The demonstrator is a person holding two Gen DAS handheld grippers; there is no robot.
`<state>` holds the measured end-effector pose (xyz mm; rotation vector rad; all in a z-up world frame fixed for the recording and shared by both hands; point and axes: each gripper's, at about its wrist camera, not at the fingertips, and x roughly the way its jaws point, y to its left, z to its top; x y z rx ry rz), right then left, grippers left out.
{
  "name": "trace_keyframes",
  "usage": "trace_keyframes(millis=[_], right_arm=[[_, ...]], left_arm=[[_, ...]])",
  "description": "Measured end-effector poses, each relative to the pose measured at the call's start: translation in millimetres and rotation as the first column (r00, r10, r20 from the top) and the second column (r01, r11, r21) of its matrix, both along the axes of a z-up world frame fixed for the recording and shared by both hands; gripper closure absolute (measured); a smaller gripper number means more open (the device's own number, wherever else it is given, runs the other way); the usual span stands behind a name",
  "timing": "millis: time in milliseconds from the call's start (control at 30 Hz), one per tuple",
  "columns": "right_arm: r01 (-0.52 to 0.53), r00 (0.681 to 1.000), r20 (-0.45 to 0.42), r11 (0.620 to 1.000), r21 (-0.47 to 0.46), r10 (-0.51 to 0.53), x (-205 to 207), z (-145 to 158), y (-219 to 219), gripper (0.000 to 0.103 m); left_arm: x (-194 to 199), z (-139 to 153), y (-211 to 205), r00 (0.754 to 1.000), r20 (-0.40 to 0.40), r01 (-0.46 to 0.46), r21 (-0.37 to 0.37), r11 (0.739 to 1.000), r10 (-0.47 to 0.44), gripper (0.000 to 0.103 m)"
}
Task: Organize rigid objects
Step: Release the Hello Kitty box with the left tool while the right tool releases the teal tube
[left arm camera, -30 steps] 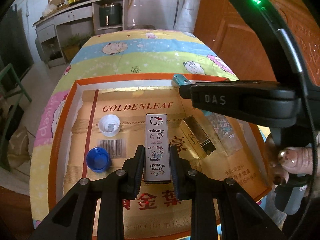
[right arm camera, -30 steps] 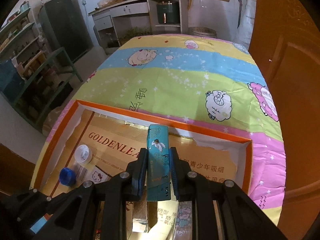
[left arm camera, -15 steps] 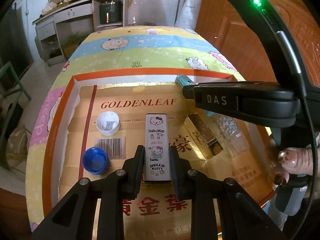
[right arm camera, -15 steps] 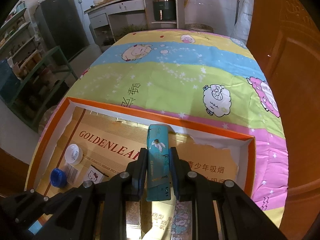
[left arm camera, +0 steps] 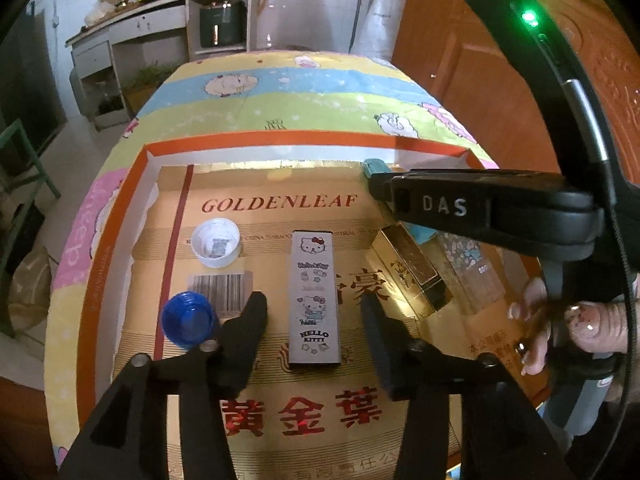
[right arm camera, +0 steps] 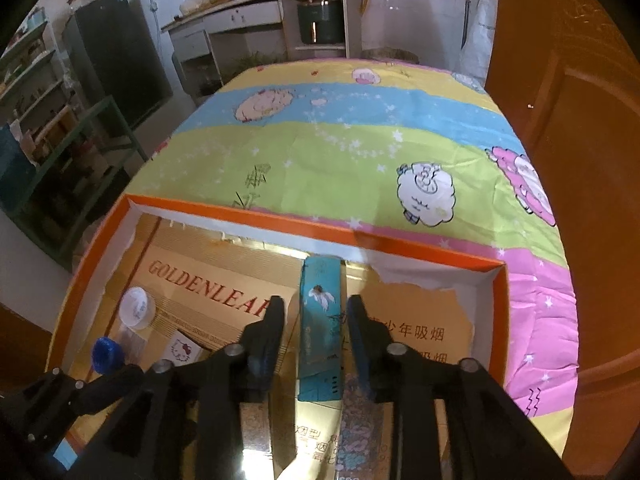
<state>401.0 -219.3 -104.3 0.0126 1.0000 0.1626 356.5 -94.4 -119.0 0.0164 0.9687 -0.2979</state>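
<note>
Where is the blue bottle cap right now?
In the left wrist view the blue cap lies on the tray floor near its left wall, just below the white cap and left of the left gripper, beside the printed barcode.

Left gripper (left arm camera: 314,316): black, 2 fingers, silver pivot screws. Right gripper (right arm camera: 316,328): black, white "DAS" marking, green LED, cable.

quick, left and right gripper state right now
left gripper: jaws opening, pads clear of the hello kitty box lying between them
right gripper: jaws opening, pads clear of the teal flower box lying between them
</note>
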Motion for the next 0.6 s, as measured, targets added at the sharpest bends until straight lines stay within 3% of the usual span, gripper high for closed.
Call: trace_keyframes(millis=[67, 333, 600], right_arm=[[0.008, 1.000, 0.021, 1.000, -0.001, -0.008, -2.8, 5.2, -1.8, 0.060], [0.030, 0.997, 0.076, 1.000, -0.005, -0.029, -25.4, 28.5, -5.8, 0.060], [0.048, 0.992, 0.118, 0.999, 0.005, -0.048, -60.6, 53.2, -8.9, 0.060]], left_arm=[[-2.8, 4.1, 2.0, 1.000, 0.020, -0.006, -0.002, 1.000, 0.006, 0.049], [-19.8, 26.5, 7.4, 0.995, 0.100, -0.010, 0.003, 1.000, 0.010, 0.049], [-44.4, 50.6, 24.5, 0.990, 0.137, -0.021, -0.052, 0.998, 0.028, 0.049]])
